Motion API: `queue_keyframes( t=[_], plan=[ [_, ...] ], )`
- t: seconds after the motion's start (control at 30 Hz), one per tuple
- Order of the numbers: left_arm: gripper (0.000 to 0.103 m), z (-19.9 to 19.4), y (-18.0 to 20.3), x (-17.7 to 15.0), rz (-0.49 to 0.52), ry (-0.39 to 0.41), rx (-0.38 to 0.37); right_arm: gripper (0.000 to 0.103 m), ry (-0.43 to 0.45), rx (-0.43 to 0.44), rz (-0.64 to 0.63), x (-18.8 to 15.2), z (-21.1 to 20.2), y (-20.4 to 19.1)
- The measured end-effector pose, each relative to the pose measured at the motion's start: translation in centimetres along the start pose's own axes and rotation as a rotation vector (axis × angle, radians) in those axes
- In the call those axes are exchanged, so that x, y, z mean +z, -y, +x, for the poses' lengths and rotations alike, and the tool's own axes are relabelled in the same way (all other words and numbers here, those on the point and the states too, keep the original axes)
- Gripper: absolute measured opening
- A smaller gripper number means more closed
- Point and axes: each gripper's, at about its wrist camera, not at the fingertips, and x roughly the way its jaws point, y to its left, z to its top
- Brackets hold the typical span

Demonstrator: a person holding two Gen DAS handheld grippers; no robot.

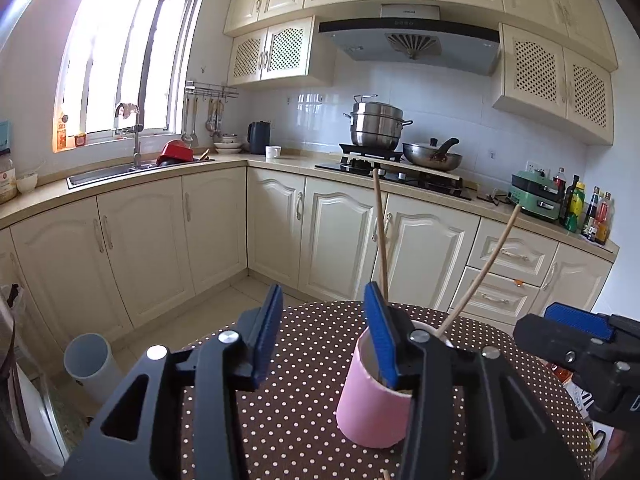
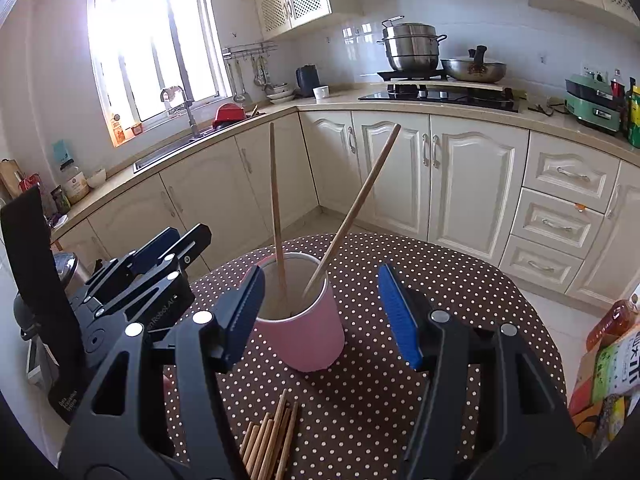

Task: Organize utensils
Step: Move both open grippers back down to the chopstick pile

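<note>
The left hand-held gripper (image 2: 176, 248) bears a partly readable "RoboLAC" marking on its black body, while Chinese characters on the green packet (image 2: 612, 364) stay illegible.

1 pink cup (image 2: 308, 332), 2 chopsticks (image 2: 277, 216) inside, 2 grippers (image 2: 320, 316).

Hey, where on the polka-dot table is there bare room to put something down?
Bare cloth lies right of the pink cup, toward the table's far right edge, and behind the cup. Crowded: the near edge with loose chopsticks, the left by the left gripper, and the packages at right.
</note>
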Motion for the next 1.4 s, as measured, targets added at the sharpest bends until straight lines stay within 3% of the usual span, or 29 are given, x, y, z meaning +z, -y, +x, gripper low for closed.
queue_keyframes(
  t=[0.13, 0.33, 0.47, 0.6, 0.97, 1.4],
  plan=[
    [0.055, -2.2, 0.4, -0.2, 0.028, -0.003, 0.022, 0.067, 0.015, 0.006, 0.003, -0.3, -1.7, -0.3],
    [0.060, -5.8, 0.9, -0.5, 0.051, 0.007, 0.022, 0.073, 0.044, -0.006, -0.017, -1.0, -4.6, -1.1],
    [0.069, -8.1, 1.2, -0.7, 0.066, 0.016, 0.030, 0.080, 0.072, -0.031, -0.017, -1.7, -6.5, -1.4],
    [0.071, -9.7, 1.2, -1.2, 0.075, -0.018, 0.031, 0.080, 0.070, -0.037, -0.034, -2.7, -7.7, -1.8],
    [0.072, -10.8, 0.8, -4.9, 0.072, -0.152, 0.008, 0.081, -0.029, -0.033, -0.062, -6.3, -8.4, -2.0],
    [0.072, -9.7, -0.8, -10.4, 0.028, -0.328, 0.001, 0.081, -0.228, -0.065, -0.047, -11.4, -4.5, -1.0]
  ],
)
